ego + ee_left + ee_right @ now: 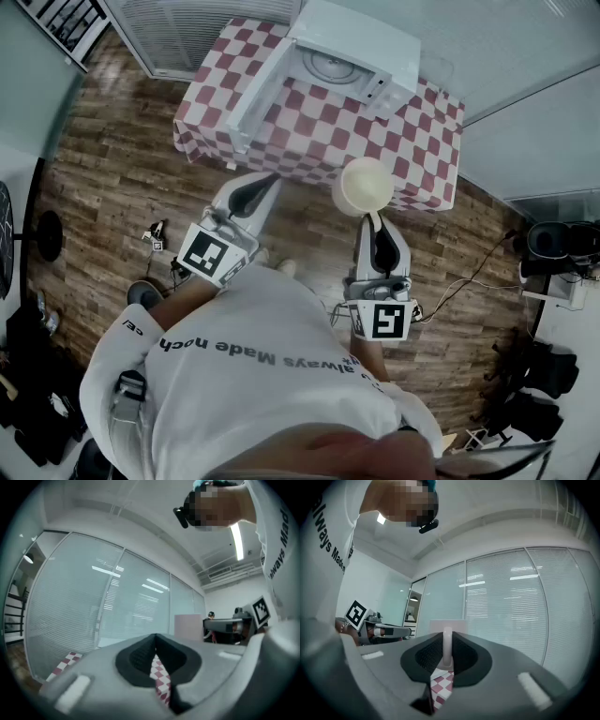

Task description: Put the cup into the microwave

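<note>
A white microwave [361,56] stands on the red-and-white checkered table [412,159] with its door [258,89] swung open to the left, and the glass turntable [330,66] shows inside. A cream cup [366,185] hangs in front of the table's near edge, below the microwave. My right gripper [373,220] is shut on the cup; in the right gripper view the cup's thin wall [447,646] stands pinched between the black pads. My left gripper [258,187] is shut on nothing, short of the table edge under the open door.
Wood floor surrounds the table. Cables [469,281] trail at the right near black bags [539,394]. A round black stand base [42,234] sits at the left. Glass walls with blinds [520,611] stand behind the table.
</note>
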A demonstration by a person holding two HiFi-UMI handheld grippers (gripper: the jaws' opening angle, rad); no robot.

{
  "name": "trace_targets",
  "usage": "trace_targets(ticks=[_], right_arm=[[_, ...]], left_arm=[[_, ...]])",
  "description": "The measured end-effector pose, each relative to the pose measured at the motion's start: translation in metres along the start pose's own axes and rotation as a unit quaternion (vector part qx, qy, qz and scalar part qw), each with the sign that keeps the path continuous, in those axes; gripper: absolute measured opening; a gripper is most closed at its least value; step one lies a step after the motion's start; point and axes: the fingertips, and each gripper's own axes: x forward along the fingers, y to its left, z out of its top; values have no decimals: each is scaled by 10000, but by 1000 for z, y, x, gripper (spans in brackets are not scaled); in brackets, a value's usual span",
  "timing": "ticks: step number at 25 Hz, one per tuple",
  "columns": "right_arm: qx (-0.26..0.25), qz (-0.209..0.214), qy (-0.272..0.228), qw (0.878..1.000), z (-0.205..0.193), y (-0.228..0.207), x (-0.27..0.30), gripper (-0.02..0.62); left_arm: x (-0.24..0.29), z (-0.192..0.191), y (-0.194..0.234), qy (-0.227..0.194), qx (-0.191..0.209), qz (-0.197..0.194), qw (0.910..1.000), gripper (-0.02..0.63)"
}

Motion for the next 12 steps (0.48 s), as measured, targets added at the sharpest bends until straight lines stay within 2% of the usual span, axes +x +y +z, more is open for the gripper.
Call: trace_targets(ticks=[12], right_arm=[[92,-126,69,9999,-2,14,20,37]], left_arm=[[-4,3,22,-65,-75,-125,9999,3]])
